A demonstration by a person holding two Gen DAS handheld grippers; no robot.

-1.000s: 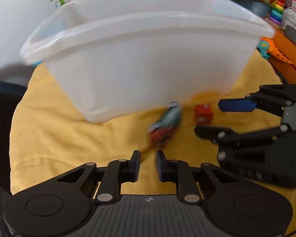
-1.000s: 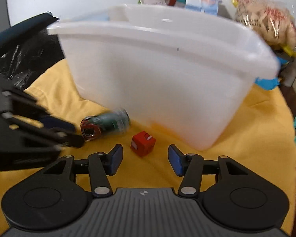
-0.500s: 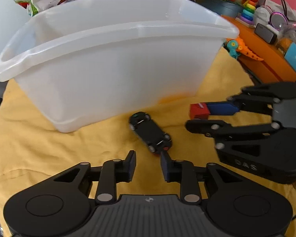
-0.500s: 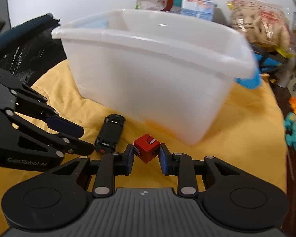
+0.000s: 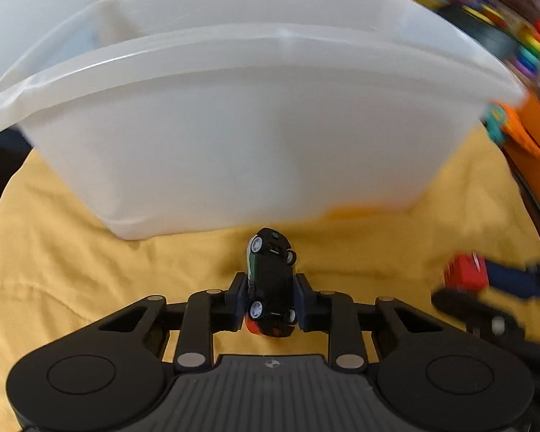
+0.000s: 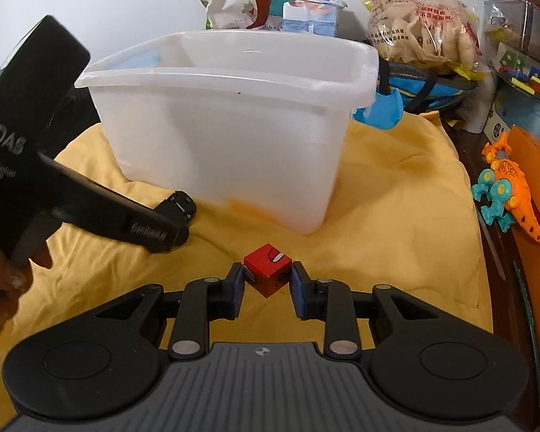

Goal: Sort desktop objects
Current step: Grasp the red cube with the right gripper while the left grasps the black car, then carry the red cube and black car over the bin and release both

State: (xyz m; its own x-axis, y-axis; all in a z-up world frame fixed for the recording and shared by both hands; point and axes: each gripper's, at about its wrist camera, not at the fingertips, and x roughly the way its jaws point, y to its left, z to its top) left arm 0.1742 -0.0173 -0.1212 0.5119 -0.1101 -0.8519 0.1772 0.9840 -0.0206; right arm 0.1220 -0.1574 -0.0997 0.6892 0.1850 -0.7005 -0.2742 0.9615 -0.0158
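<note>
Both tongs closed since the earlier frames: my left gripper (image 5: 271, 297) has just clamped the toy car (image 5: 271, 284), my right gripper (image 6: 266, 288) the red cube (image 6: 268, 270), each before the white bin (image 6: 230, 122). Next, likely: into the bin. Only right view shows the bin's interior, apparently bare.

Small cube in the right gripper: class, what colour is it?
Red, with a white mark on top: the small cube shows best in the right wrist view.

I see the toy car (image 5: 271, 280) and cube (image 6: 268, 273) on the cloth (image 6: 396, 194) before the tub (image 6: 234, 136), car left of cube.
</note>
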